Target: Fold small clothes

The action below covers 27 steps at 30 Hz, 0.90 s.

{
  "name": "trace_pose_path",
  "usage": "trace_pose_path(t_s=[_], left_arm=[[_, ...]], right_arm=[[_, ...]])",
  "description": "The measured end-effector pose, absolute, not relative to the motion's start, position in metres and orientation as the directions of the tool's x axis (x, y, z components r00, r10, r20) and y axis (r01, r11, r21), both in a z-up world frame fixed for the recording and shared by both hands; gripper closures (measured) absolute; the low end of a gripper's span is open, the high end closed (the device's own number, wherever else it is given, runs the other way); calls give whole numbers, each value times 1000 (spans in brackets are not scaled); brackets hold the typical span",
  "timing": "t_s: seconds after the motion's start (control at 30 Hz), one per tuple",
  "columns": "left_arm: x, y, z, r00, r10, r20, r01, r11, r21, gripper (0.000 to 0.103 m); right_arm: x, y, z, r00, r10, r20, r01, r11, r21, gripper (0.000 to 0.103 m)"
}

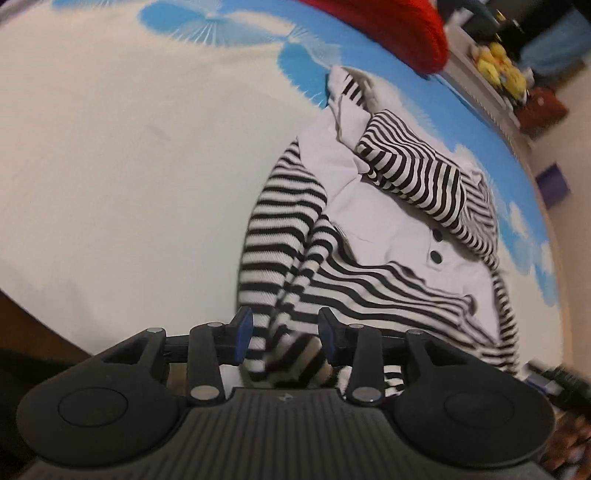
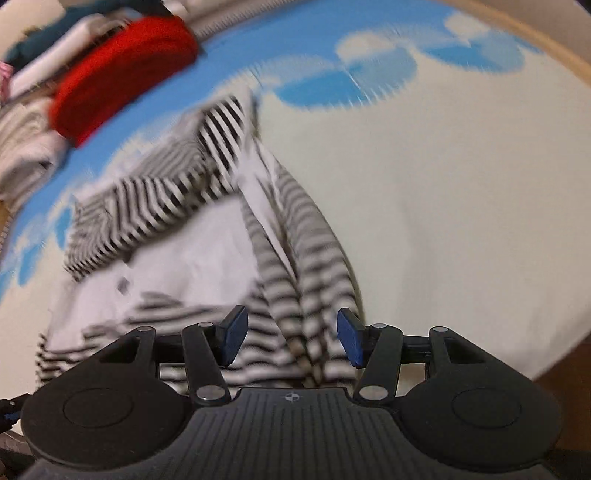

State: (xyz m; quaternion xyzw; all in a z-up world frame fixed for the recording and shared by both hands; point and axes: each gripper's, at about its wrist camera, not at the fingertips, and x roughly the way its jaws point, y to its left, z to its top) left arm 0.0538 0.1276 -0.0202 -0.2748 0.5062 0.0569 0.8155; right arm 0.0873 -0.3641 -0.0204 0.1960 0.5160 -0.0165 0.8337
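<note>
A small black-and-white striped garment with a white front panel and two black buttons [image 1: 384, 236] lies crumpled on a cream bedsheet [image 1: 129, 166]. One striped sleeve is folded over its top. My left gripper [image 1: 285, 338] is open, with the garment's near striped edge bunched between its blue pads, which do not clamp it. In the right wrist view the same garment [image 2: 207, 236] is blurred. My right gripper [image 2: 291, 341] is open, with the striped hem lying between its pads.
The sheet has a blue flower print along its far side [image 1: 229, 26]. A red folded cloth [image 1: 402, 29] lies beyond the garment, with piled laundry [image 2: 26, 147] beside it. Yellow items sit on a shelf [image 1: 498, 70]. The bed's edge [image 1: 44, 325] is near left.
</note>
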Motion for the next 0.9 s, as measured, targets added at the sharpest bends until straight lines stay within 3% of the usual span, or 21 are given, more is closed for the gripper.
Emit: trace_pose_path(t_s=[0.1, 0.33, 0.63, 0.67, 0.73, 0.77, 0.8, 0.9], left_arm=[[57, 128, -21, 499, -230, -836, -349, 830, -436, 44], [54, 139, -40, 431, -176, -885, -421, 828, -370, 43], [58, 134, -60, 435, -191, -880, -436, 810, -392, 46], [58, 132, -61, 439, -191, -878, -431, 813, -392, 53], [58, 130, -62, 435, -187, -881, -421, 822, -383, 70], [58, 128, -63, 433, -198, -879, -408, 827, -387, 88], [58, 127, -62, 438, -212, -874, -390, 831, -397, 95], [53, 126, -42, 498, -180, -848, -343, 858, -383, 97]], right_arm=[[84, -360, -29, 442, 190, -877, 249, 913, 324, 48], [77, -354, -46, 377, 154, -914, 262, 928, 264, 47], [69, -350, -55, 355, 133, -925, 254, 939, 233, 48], [68, -349, -56, 358, 133, -924, 248, 941, 231, 50], [68, -348, -56, 366, 141, -920, 235, 942, 238, 73], [68, -347, -55, 371, 150, -916, 230, 941, 248, 81], [68, -347, -53, 377, 158, -913, 227, 940, 256, 90], [66, -351, -40, 421, 180, -889, 241, 923, 301, 94]])
